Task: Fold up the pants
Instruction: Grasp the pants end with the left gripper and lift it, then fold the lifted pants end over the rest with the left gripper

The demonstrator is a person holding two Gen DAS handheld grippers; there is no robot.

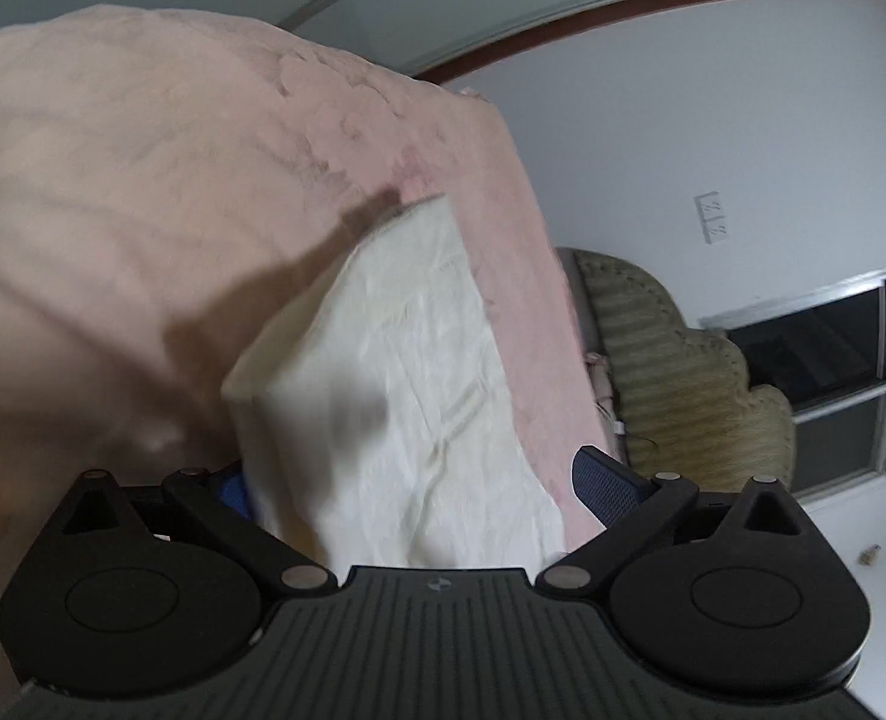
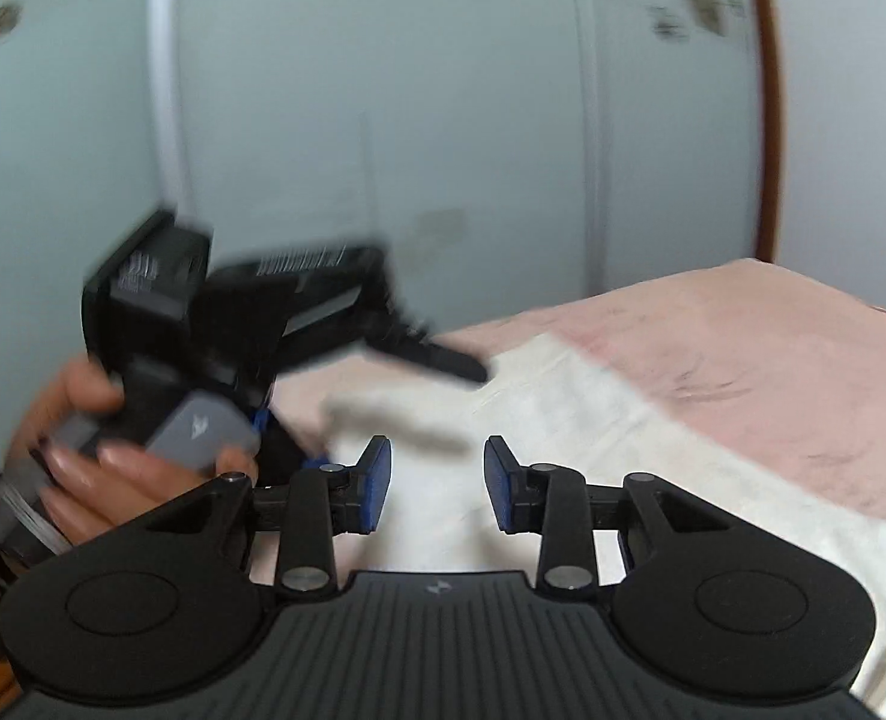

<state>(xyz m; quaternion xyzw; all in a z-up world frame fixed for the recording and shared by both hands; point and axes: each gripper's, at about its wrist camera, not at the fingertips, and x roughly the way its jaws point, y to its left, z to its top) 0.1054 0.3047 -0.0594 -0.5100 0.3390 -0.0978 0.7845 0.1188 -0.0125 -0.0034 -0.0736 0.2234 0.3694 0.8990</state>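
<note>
Parted jaws of right gripper [image 2: 437, 483] over pants [image 2: 563, 420] edge

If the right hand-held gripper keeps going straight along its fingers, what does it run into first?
Most likely the white pants spread on the pink blanket; the open right hand-held gripper points at the cloth. Motion blur leaves depth uncertain.

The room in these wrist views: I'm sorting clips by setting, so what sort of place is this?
Most likely a bedroom at home. A pink bedspread covers what looks like a bed, with white pants lying on it, a window in a white wall, and cabinet doors beyond.
</note>
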